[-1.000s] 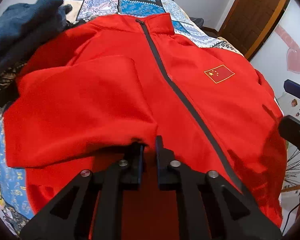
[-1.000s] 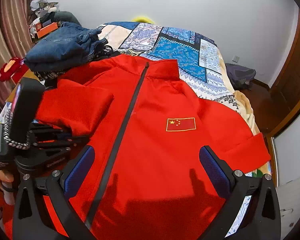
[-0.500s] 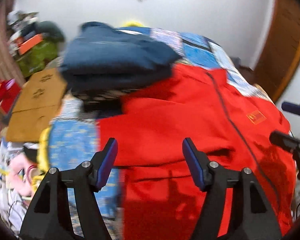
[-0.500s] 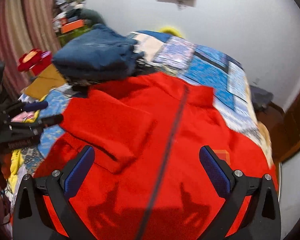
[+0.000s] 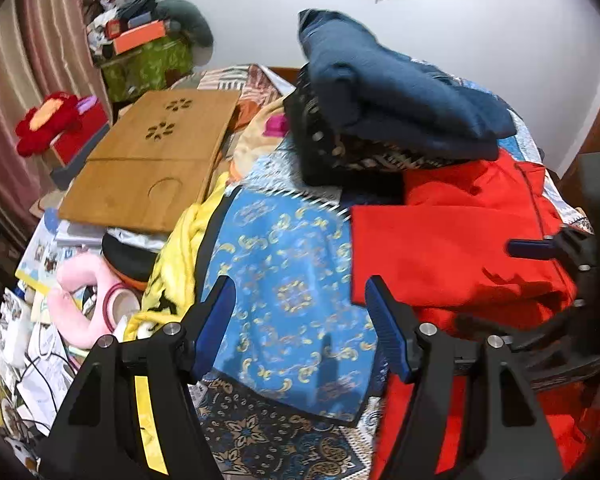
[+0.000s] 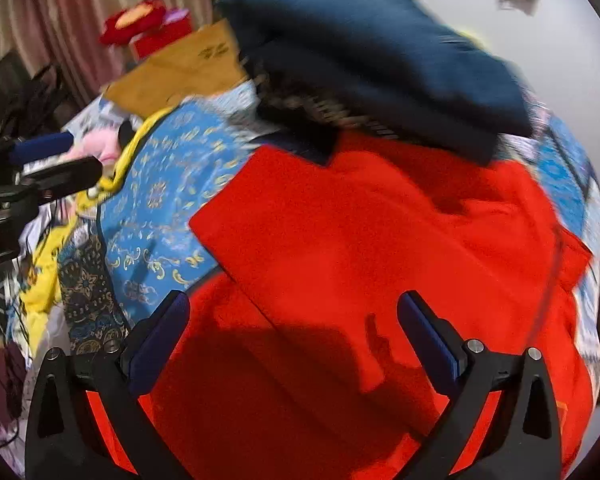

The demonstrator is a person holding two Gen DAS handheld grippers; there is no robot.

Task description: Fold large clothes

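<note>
Red jacket (image 6: 380,248) spread on blue patterned bedspread (image 5: 284,280), one sleeve folded across its front, denim pile (image 5: 396,92) touching its collar end. Left gripper (image 5: 300,320) and right gripper (image 6: 292,336) jaws apart, empty.

**A:** what's my rig look like on your end?

**B:** I see the left gripper (image 5: 300,320) in black angular plastic with blue ribbed pads (image 5: 384,328), silver screws and a yellow strip on one arm. The right gripper (image 6: 294,340) has the same black frame, blue pads and silver screws.
</note>
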